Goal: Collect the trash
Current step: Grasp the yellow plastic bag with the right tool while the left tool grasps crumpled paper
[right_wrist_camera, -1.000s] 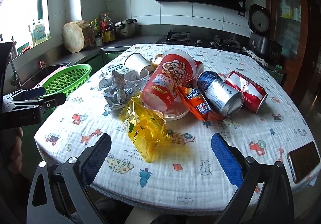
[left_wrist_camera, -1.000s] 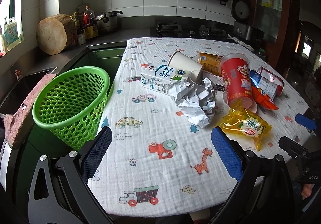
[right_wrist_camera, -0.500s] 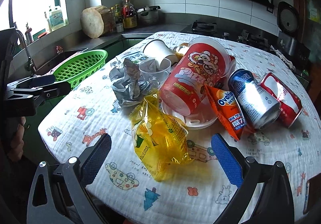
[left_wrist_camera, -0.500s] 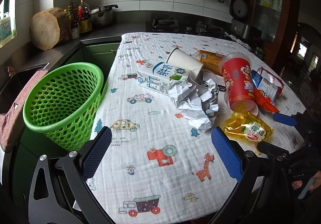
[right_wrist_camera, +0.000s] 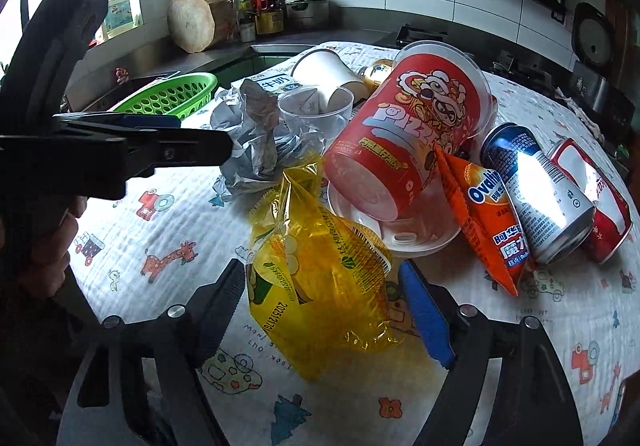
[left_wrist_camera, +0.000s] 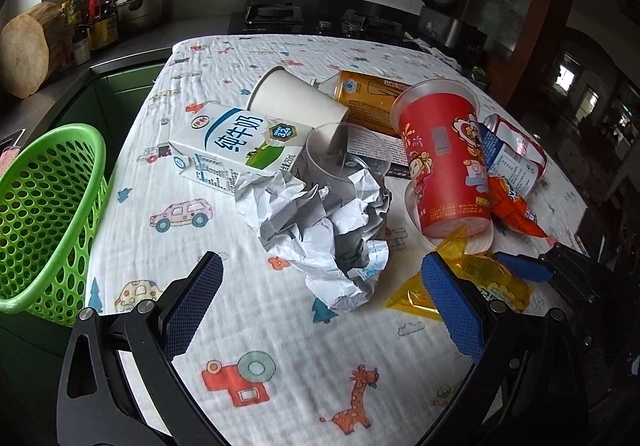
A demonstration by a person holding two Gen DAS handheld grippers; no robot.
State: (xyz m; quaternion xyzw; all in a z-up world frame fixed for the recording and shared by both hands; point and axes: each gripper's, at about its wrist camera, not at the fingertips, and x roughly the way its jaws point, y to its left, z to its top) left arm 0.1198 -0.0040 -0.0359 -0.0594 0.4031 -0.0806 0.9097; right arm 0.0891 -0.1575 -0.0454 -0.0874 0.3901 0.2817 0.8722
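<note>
Our open right tongs [right_wrist_camera: 322,310] straddle the yellow wrapper [right_wrist_camera: 316,266] at lower centre, ready to close; left tongs [left_wrist_camera: 320,302] open over paper [left_wrist_camera: 324,222].

Crumpled paper [left_wrist_camera: 328,230], yellow wrapper [right_wrist_camera: 320,278], tipped red cup [right_wrist_camera: 404,134], cans piled beside green basket [left_wrist_camera: 44,214].

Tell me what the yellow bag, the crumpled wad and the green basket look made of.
Yellow bag: thin glossy plastic film, apparently; it is see-through and catches glints. Crumpled wad: paper by its sharp matte creases, white with grey print; a foil lining cannot be ruled out. Green basket: moulded plastic, smooth, with walls pierced by regular round holes.
</note>
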